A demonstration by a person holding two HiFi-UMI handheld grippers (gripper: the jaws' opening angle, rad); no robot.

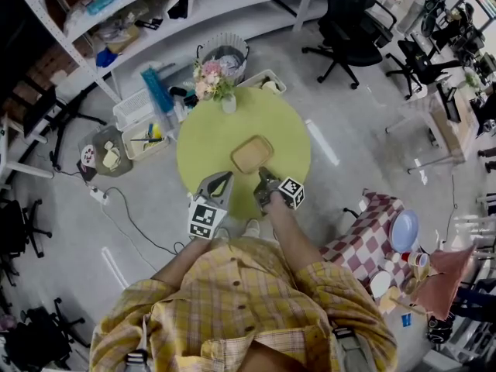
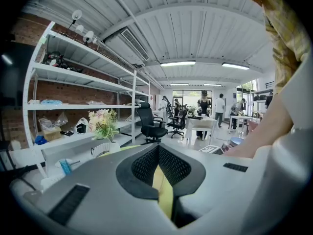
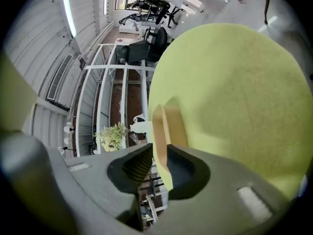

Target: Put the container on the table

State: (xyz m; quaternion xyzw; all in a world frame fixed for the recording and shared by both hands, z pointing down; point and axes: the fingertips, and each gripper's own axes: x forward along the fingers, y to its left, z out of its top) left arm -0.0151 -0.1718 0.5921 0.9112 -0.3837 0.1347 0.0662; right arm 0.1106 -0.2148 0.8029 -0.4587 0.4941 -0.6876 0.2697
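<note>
Jaws on my right gripper (image 3: 157, 163) stand well apart, and the near rim of the tan container (image 3: 168, 126) pokes into the gap. I see daylight between the rim and the ribbed pad at picture left. Against the other pad I cannot tell contact. Nothing is clamped.

From the head view, the container (image 1: 252, 154) lies flat on the round green table (image 1: 209, 138), a little right of the table's middle. The right gripper (image 1: 263, 175) noses up to its lower edge from the bottom of the frame. Its marker cube (image 1: 291, 193) sits just behind, at lower right.

My left gripper (image 1: 219, 178) hangs over the table's lower edge, left of the right one and clear of the container. In its own view the left gripper's (image 2: 157, 155) fingertips meet. Only a sliver of green table shows behind them, and nothing is held.

Further out, a vase of pink and white flowers (image 1: 211, 78) stands at the table's upper left rim. It shows at left in both gripper views (image 2: 102, 123) (image 3: 113, 136). Beyond the flowers is a round wire basket (image 1: 225, 53) on the floor, then white shelving (image 1: 155, 10) across the top of the frame. A black office chair (image 1: 349, 22) stands at upper right. A red checked cloth (image 1: 364, 239) with dishes on it lies at lower right.
</note>
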